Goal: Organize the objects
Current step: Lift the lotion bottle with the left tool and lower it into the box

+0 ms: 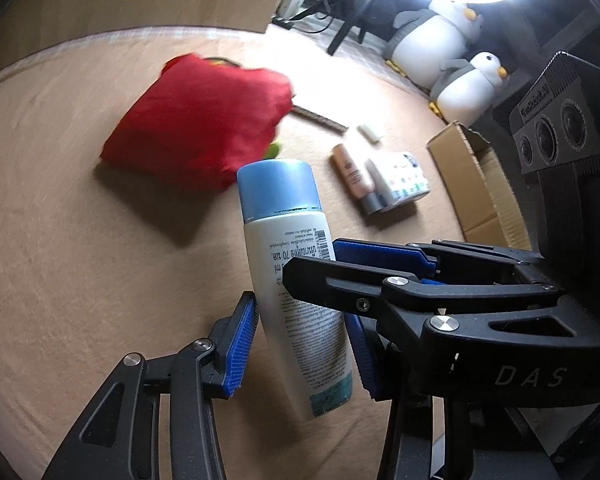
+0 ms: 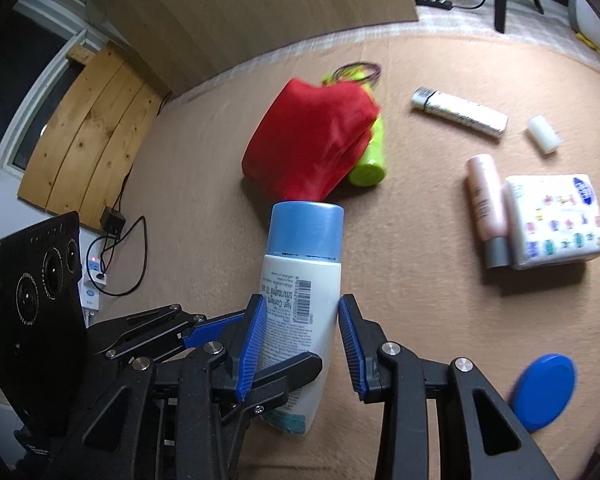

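Harsh white glare is blowing out the left wrist view's upper right corner. The red bag (image 1: 198,120) is smearing with motion blur and casting a dark shadow. Fisheye distortion is bending and darkening both views' edges.

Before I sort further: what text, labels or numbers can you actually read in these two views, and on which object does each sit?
"DAS": right gripper body, seen from the left wrist.
"Net Contents", "70": white bottle, beside a barcode; its fine print is too small.
Camera block: raised lettering, blurred.
Pink tube, tissue pack, white tube: print unreadable.
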{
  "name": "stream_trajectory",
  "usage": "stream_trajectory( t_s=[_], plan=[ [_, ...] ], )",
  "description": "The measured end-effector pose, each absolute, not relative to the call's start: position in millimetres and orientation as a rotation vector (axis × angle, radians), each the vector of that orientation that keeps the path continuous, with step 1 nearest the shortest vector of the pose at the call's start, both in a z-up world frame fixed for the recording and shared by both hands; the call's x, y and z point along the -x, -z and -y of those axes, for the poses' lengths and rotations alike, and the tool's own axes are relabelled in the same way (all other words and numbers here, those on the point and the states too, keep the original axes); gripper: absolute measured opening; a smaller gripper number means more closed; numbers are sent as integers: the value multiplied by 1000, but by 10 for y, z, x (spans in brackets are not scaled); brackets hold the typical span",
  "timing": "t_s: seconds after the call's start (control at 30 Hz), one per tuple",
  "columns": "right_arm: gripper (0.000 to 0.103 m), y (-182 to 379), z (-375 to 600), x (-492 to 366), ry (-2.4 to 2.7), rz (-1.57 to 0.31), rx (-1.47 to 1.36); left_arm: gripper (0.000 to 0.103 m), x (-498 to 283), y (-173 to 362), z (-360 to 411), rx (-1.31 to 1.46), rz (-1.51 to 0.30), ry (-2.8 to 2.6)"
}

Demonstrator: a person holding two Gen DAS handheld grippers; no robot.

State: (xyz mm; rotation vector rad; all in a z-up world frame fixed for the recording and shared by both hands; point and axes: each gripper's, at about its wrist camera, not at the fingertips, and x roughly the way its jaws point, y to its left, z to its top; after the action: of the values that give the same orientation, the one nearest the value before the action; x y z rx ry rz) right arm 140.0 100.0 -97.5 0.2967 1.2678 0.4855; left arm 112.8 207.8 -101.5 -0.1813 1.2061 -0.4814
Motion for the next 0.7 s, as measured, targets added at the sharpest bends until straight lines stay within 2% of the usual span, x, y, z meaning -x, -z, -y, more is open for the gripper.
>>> stream_trajectory(
  t_s=[0.27, 0.7],
  plan=[
    [34, 676, -430, -1329, -418, -1207, -313, 48, -1210, 774, -1498, 140, -1164, 556],
    [34, 256, 839, -1206, -256, -1123, -367, 48, -1319, 496, -59, 77, -1120, 712]
  ],
)
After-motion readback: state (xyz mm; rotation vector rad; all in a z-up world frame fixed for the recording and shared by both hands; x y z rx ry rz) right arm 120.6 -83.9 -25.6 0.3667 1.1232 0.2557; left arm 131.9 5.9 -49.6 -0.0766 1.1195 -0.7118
